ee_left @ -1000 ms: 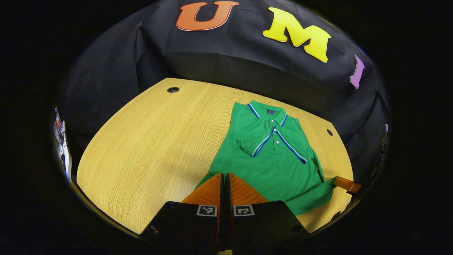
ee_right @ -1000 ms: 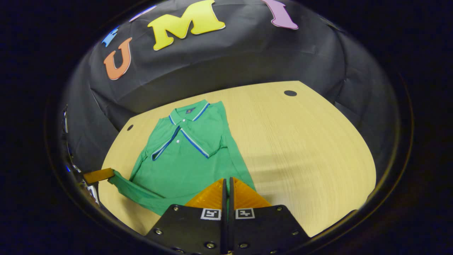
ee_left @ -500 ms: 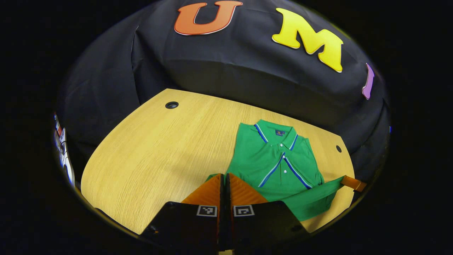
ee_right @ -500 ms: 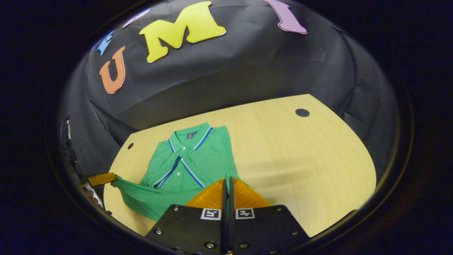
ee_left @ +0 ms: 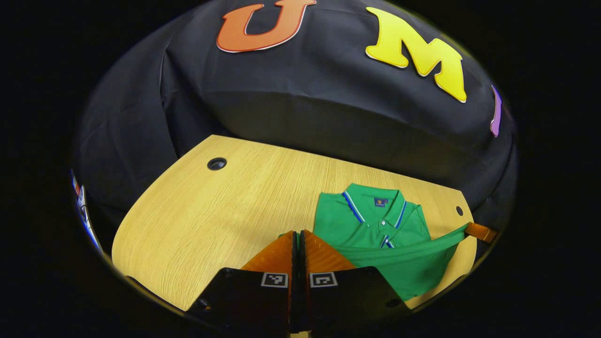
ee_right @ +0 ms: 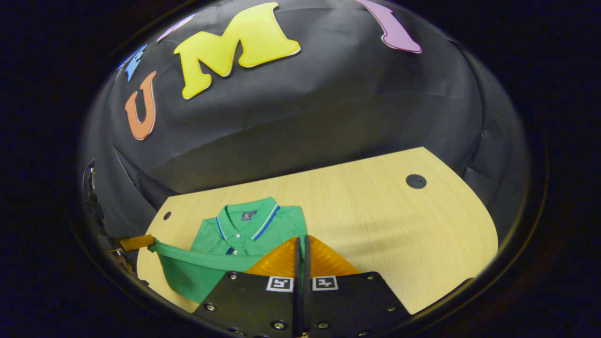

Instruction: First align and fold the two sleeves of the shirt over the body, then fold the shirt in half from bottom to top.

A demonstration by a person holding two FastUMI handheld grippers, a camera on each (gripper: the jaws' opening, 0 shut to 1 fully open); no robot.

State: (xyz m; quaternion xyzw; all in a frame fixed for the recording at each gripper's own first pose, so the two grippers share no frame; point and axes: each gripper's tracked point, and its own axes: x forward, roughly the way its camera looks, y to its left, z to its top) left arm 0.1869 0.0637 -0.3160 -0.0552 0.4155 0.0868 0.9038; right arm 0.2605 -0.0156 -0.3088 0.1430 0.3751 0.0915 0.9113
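A green polo shirt (ee_left: pixel 371 218) with blue-and-white trim lies collar-away on the wooden table (ee_left: pixel 220 211). My left gripper (ee_left: pixel 296 233) is shut on one corner of the bottom hem (ee_left: pixel 404 251). My right gripper (ee_right: pixel 300 238) is shut on the other corner. Between them the hem (ee_right: pixel 197 258) hangs taut above the shirt (ee_right: pixel 244 227), crossing just below the collar. The lifted lower half hides the folded sleeves and most of the placket. In the left gripper view the right gripper (ee_left: pixel 480 231) holds the hem's far end. In the right gripper view the left gripper (ee_right: pixel 136 242) does likewise.
The table (ee_right: pixel 389 225) has a round cable hole (ee_left: pixel 216 164) at the far left and a smaller hole (ee_left: pixel 458 211) beside the shirt's far shoulder. Another cable hole (ee_right: pixel 415 181) lies at the far right. The black cloth wall closes off the back.
Both grippers have carried the bottom hem up and away toward the collar. The lifted fabric now covers the sleeves and lower placket that showed a second ago.
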